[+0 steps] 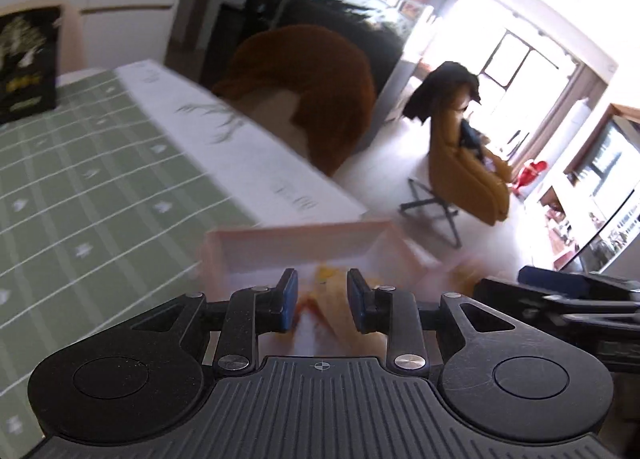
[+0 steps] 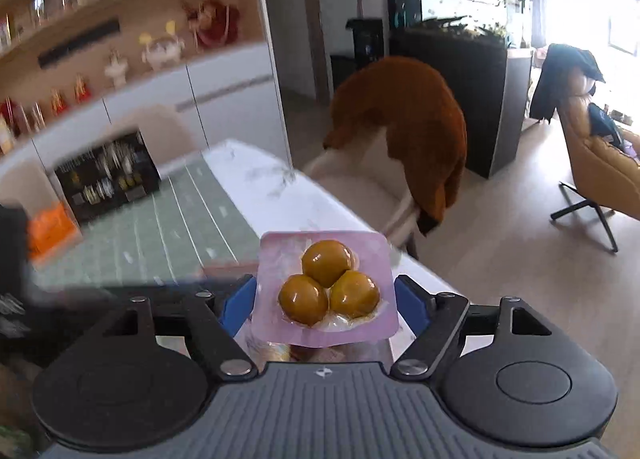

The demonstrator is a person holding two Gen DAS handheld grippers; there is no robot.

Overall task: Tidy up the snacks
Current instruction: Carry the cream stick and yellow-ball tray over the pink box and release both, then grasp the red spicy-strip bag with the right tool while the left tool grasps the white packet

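Observation:
My right gripper is shut on a pink snack pack with three yellow-brown balls under clear film, held above the table's near corner. My left gripper hangs over a pink open box at the table edge. A blurred yellow-orange snack packet lies between its blue pads. The image is too blurred to tell whether the pads press on it. The right gripper's black body shows at the right of the left wrist view.
The table carries a green checked mat with a white marble-look border. A black printed box and an orange pack stand at the far end. A chair draped with a brown cloth stands beside the table. A yellow armchair is farther right.

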